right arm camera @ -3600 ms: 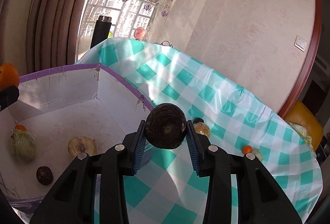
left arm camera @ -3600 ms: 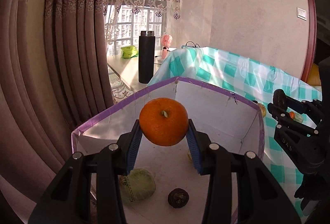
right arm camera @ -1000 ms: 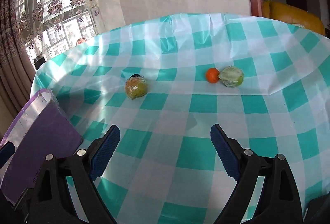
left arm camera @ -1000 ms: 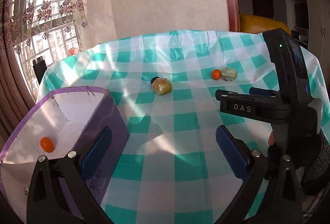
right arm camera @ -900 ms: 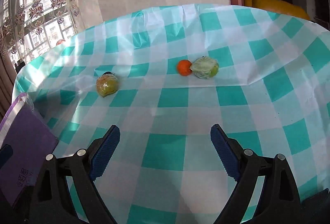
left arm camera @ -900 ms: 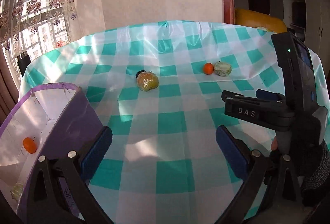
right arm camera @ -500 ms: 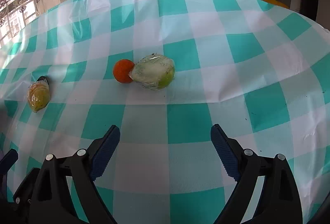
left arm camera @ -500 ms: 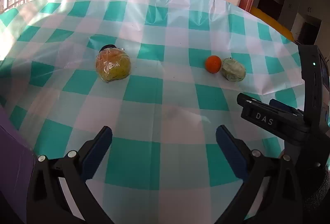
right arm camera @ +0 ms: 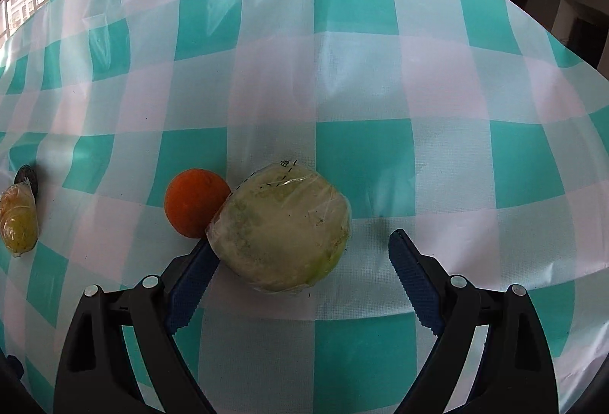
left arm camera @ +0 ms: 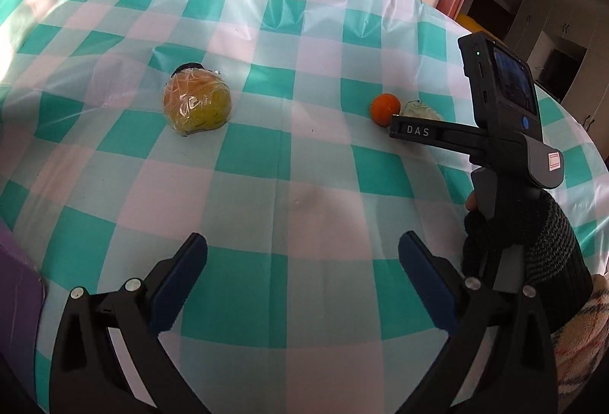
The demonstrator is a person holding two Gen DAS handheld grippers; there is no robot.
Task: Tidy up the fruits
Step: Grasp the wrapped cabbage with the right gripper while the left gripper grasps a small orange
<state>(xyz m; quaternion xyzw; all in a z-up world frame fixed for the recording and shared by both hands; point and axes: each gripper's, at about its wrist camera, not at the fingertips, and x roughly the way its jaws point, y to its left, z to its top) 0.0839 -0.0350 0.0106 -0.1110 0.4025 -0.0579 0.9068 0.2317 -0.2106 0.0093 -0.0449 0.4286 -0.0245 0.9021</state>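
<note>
Tablecloth (right arm camera: 357, 79) in teal checks with wide bare room up to its far edge, purple box (left arm camera: 17, 294) corner at left edge, two wrapped fruits, green wrapped fruit (right arm camera: 281, 229) between spread fingers of right gripper (right arm camera: 300, 258), yellow wrapped fruit (left arm camera: 196, 104) far left, left gripper (left arm camera: 302, 259) spread over bare cloth, one small orange (right arm camera: 196, 201) touching green one.

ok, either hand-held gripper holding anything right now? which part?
Nothing is held. The left hand-held gripper is open over bare cloth. The right hand-held gripper is open around the wrapped green fruit, not clamped on it.
</note>
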